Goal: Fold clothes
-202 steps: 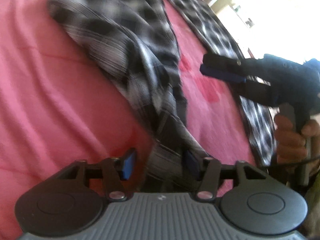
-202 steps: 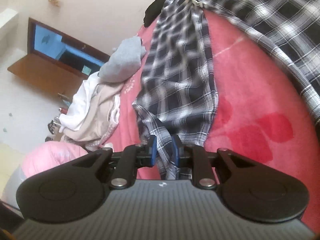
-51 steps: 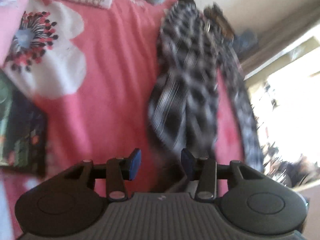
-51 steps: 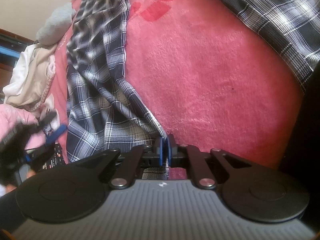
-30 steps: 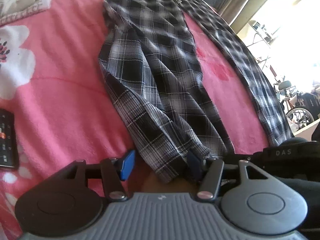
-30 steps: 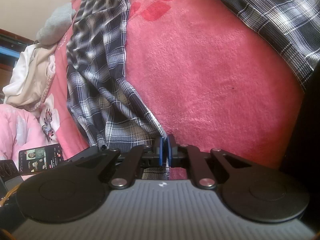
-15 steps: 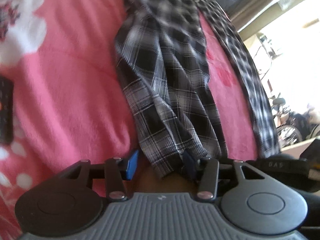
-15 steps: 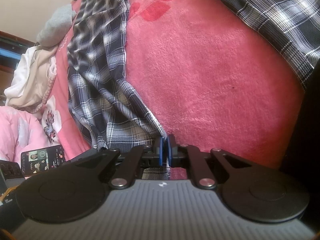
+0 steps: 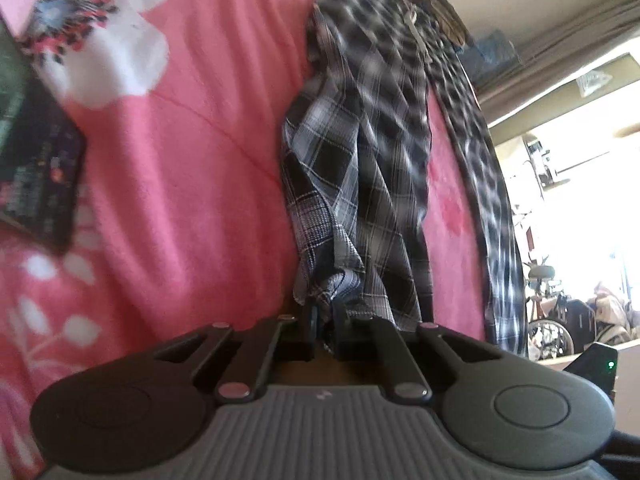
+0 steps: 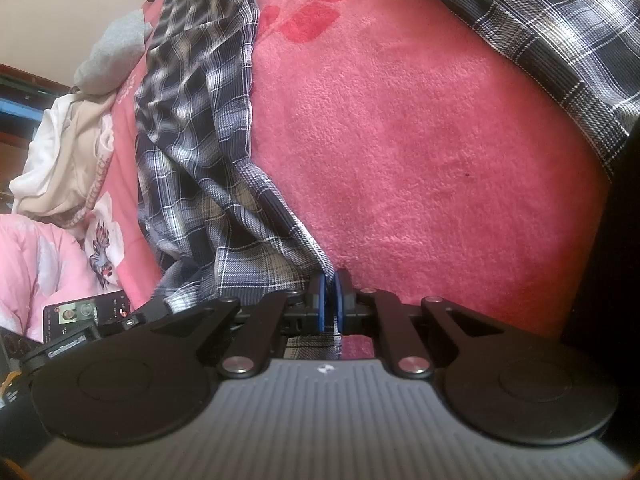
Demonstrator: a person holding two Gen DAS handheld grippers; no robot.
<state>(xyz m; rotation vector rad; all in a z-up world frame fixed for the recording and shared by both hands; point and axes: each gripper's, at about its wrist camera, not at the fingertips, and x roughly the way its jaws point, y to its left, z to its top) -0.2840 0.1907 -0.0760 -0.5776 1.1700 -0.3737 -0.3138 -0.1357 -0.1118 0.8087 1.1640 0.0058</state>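
While my left hand-held gripper (image 9: pixel 323 322) has just been closing, it now pinches the hem of the checked pants (image 9: pixel 360 168). My right hand-held gripper (image 10: pixel 330 305) is clenched on the hem too. Both legs stretch away over the pink bed (image 10: pixel 420 128).

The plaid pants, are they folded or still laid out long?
Laid out long: the plaid pants stretch away across the pink blanket, hem bunched.

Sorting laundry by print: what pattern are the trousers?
Black, grey and white plaid trousers, clearest in the right wrist view.
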